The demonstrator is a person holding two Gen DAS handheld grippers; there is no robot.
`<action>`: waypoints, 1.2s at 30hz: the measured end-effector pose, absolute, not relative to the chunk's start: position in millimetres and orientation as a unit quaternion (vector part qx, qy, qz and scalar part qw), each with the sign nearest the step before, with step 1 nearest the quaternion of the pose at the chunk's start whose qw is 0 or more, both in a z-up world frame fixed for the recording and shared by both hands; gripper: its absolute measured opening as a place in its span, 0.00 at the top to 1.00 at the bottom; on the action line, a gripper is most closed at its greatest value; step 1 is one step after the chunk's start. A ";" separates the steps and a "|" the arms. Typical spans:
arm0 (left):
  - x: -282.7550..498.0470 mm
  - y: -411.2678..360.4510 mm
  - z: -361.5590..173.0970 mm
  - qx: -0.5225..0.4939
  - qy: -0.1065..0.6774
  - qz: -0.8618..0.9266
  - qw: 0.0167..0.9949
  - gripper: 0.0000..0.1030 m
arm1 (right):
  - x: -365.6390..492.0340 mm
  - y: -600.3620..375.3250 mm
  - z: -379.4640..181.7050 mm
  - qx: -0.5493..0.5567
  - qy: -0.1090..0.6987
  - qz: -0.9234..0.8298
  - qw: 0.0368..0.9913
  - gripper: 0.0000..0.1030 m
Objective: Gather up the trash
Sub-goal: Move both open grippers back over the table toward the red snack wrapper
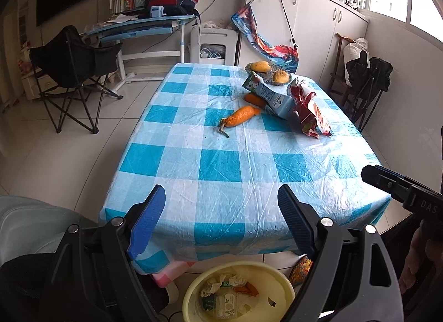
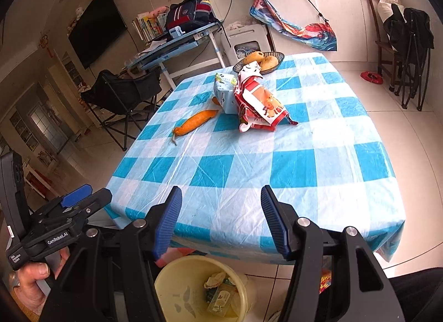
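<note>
A table with a blue and white checked cloth [image 1: 221,161] [image 2: 249,161] holds a crumpled red snack bag [image 1: 310,108] [image 2: 260,106], a pale blue carton [image 1: 272,96] [image 2: 224,92], a carrot [image 1: 241,115] [image 2: 195,122] and a second carrot behind the carton [image 1: 254,99]. A yellow bin [image 1: 238,291] [image 2: 199,291] with wrappers and a small carton inside stands on the floor at the table's near edge. My left gripper [image 1: 221,219] is open and empty above the bin and near edge. My right gripper [image 2: 221,219] is open and empty beside it.
A dish of fruit [image 1: 268,71] [image 2: 259,60] sits at the table's far end. A black folding chair [image 1: 77,72] [image 2: 124,95] stands on the left, a desk with a bag [image 1: 155,23] behind it, cupboards and a chair with clothes [image 2: 401,45] on the right.
</note>
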State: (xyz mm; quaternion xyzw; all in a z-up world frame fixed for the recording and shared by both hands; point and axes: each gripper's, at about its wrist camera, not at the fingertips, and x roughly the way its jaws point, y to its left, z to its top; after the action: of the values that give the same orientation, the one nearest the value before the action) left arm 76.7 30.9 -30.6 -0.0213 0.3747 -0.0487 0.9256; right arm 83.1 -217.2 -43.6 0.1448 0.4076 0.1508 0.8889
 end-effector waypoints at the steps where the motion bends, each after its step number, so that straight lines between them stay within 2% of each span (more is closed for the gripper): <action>1: 81.9 29.7 -28.8 -0.019 0.373 -0.051 0.926 0.22 | 89.7 -218.3 -42.6 0.140 0.407 0.150 0.890 0.44; 10: 122.0 25.3 -32.0 -0.013 0.379 -0.052 0.924 0.22 | 135.9 -222.4 -45.1 0.114 0.408 0.141 0.895 0.44; 23: 149.3 12.3 -44.3 0.007 0.388 -0.053 0.920 0.22 | 171.9 -212.9 -48.9 0.080 0.406 0.144 0.899 0.33; 36: 186.3 -14.5 -48.7 0.027 0.387 -0.064 0.920 0.22 | 206.5 -213.4 -62.5 0.083 0.421 0.136 0.893 0.32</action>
State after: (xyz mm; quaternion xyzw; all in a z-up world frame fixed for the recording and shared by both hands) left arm 186.3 -14.5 -48.7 0.0272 0.3866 -0.0643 0.9196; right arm 206.5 -213.4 -62.5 0.0827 0.4206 0.1355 0.8932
